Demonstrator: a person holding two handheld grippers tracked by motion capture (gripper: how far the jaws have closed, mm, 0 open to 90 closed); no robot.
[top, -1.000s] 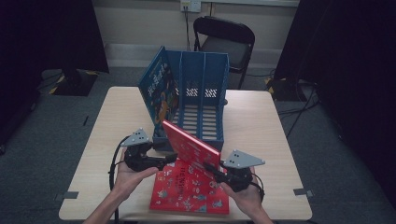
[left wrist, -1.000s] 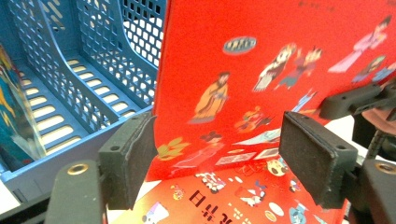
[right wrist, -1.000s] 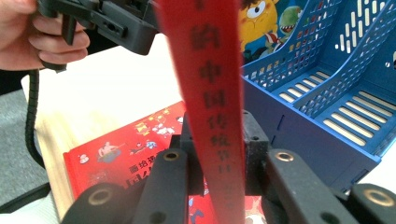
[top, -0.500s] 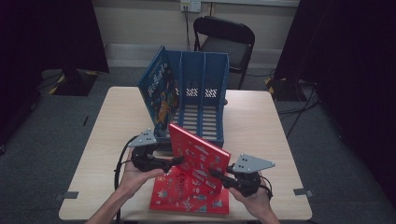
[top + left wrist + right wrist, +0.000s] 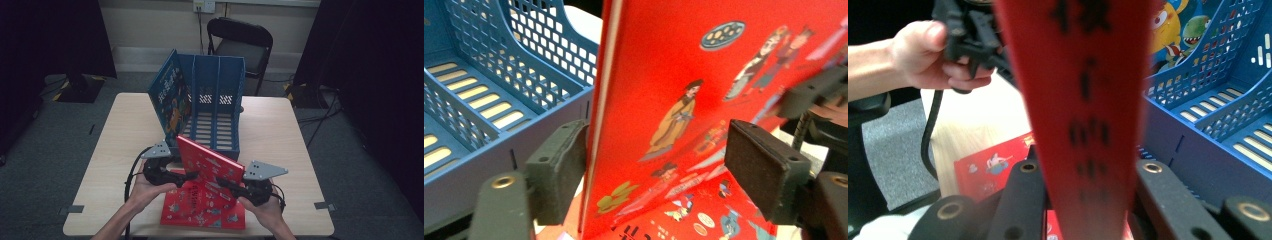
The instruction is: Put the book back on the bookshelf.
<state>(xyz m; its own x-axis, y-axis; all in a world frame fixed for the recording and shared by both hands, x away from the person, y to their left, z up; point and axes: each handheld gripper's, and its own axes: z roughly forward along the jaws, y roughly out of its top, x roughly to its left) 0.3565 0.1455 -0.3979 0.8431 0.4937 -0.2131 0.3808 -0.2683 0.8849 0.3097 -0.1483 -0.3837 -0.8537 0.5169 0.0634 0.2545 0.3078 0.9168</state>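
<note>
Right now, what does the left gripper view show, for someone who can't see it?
A red picture book stands upright between the left gripper's two open black fingers. A blue slotted file rack sits at the left.

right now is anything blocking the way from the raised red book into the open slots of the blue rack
Nothing visible is. The raised red book stands on edge just in front of the blue rack, whose middle and right slots look empty. The blue book fills the far left slot. A second red book lies flat on the table below.
</note>
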